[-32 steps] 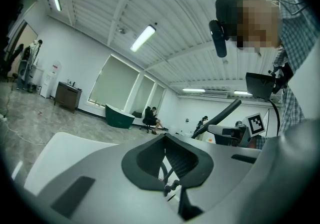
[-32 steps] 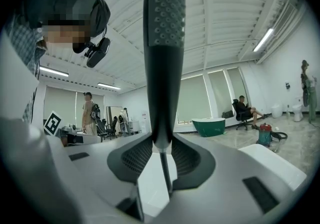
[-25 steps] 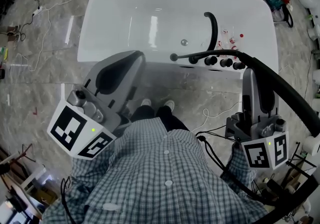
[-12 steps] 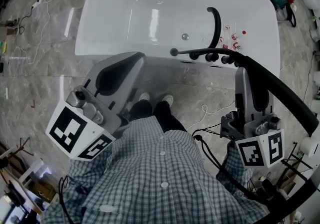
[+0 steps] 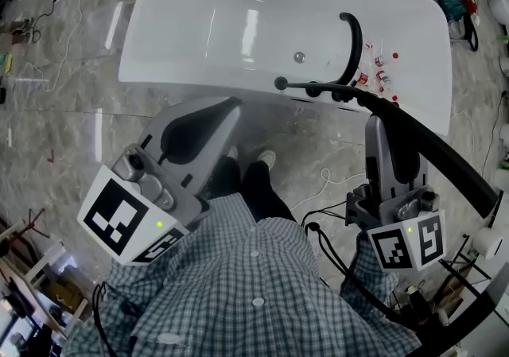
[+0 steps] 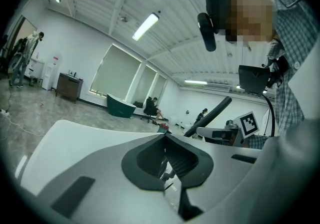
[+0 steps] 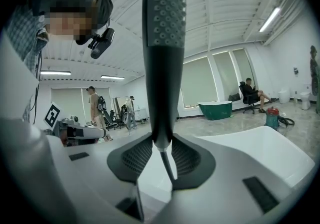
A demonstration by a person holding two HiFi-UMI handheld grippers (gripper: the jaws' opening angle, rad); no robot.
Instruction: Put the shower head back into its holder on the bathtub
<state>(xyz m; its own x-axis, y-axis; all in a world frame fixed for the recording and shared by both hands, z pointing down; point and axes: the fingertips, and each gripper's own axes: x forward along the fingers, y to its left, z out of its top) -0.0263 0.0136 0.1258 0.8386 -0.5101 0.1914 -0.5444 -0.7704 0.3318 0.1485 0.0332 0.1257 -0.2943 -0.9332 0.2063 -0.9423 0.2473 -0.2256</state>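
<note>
Black shower head in right gripper, slanting over white bathtub.

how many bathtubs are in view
2: the white bathtub just ahead of the person, and a green bathtub far across the room by the windows. More may be hidden.

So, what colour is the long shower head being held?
Matte black shower head, dotted on its face; clearest in right gripper view.

Dark shower head upright, tight between the right gripper's fingers — white bathtub beyond.
</note>
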